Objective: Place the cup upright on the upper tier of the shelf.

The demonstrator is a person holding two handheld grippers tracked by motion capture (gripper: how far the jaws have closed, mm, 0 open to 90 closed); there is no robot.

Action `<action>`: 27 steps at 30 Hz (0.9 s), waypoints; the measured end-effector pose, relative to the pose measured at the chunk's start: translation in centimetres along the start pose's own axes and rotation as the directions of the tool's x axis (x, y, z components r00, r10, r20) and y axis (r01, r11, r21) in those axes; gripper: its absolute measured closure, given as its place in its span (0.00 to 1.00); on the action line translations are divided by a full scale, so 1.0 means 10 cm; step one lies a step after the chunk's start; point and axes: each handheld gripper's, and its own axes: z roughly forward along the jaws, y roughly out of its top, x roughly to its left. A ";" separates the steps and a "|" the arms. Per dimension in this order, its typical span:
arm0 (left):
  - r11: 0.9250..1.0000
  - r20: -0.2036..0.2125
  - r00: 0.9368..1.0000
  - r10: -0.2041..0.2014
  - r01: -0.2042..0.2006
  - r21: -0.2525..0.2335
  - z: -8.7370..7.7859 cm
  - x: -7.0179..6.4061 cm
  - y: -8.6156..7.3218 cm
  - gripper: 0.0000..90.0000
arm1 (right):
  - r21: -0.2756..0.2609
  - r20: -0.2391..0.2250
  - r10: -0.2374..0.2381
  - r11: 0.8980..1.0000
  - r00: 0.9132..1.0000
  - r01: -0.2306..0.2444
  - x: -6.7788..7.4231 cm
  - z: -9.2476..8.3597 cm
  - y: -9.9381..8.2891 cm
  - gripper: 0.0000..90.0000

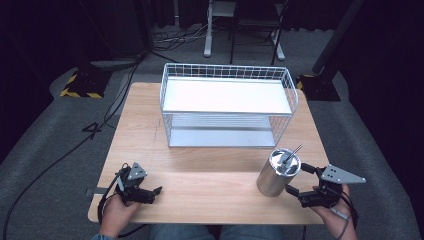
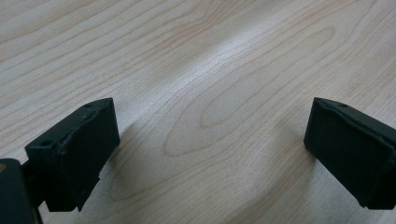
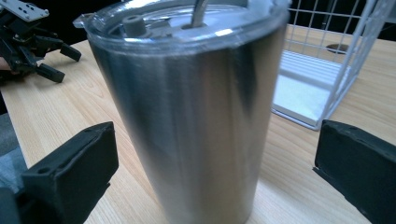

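Right gripper [image 1: 296, 179] wide around steel tumbler [image 1: 276, 172] | left gripper [image 1: 148, 192] wide, far left of tumbler | risk — off-centre squeeze tips it.

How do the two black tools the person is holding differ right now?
The right tool has its jaws spread on either side of the steel tumbler, not yet touching it; the left tool has bare wooden table between its jaws. The right sits near the wire basket; the left sits farther from it. Both are open and hand-held.
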 end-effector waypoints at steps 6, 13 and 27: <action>1.000 -0.001 1.000 0.001 -0.001 0.000 0.00 0.00 0.00 0.04 | -0.004 -0.014 -0.024 1.000 1.000 0.024 0.03 0.08 0.06 0.00; 1.000 0.000 1.000 0.000 0.000 0.000 0.00 0.00 0.00 0.04 | -0.010 -0.027 -0.025 1.000 0.999 0.024 0.05 0.20 0.10 0.00; 1.000 -0.001 1.000 0.001 -0.001 0.000 0.00 0.00 0.00 0.04 | -0.028 -0.015 -0.002 1.000 1.000 0.002 0.07 0.42 0.09 0.00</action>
